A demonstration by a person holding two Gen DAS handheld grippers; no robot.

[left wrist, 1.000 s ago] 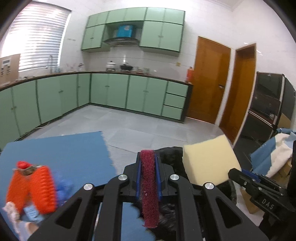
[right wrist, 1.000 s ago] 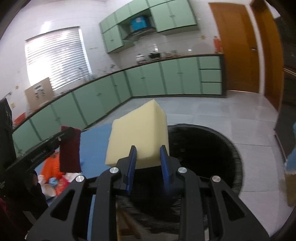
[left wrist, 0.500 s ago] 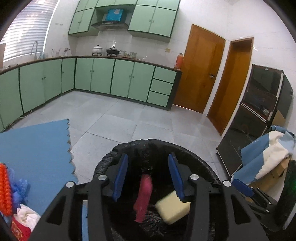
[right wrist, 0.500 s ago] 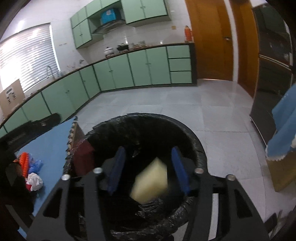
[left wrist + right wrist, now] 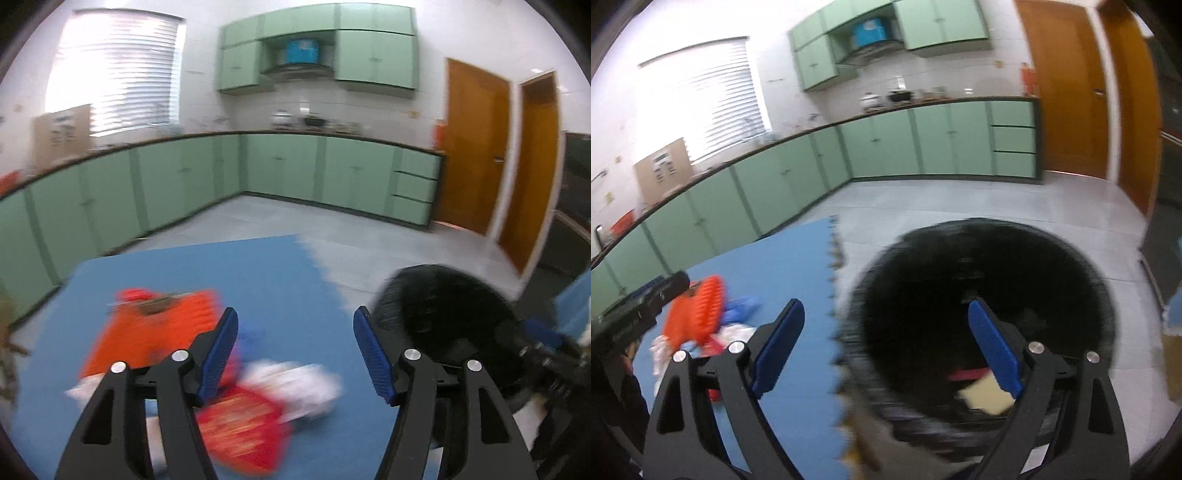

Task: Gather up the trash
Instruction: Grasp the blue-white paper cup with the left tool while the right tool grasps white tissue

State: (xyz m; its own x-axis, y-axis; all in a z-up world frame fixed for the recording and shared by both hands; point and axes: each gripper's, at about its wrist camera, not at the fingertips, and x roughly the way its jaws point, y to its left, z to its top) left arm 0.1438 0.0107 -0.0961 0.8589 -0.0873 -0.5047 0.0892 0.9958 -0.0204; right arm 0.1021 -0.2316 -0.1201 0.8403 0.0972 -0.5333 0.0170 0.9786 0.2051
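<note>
Left wrist view shows the left gripper [image 5: 293, 350] with jaws spread and empty over the blurred trash pile [image 5: 207, 373] at lower left, so a hasty pinch could snag several pieces; the right gripper [image 5: 886, 354], likewise spread, hangs by the black bin [image 5: 990, 310].

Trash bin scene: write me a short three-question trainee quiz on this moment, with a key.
1. True or false: the left gripper is shut on a piece of trash.
2. Which item lies inside the black-lined trash bin?
A. yellow sponge
B. orange ribbed item
C. crumpled white tissue
3. Fill in: the trash left to collect lies on the ____ foam mat.

Key
1. False: its jaws stand wide apart with nothing between them, as do those of the right gripper.
2. A; a red strip lies next to it.
3. blue
</note>
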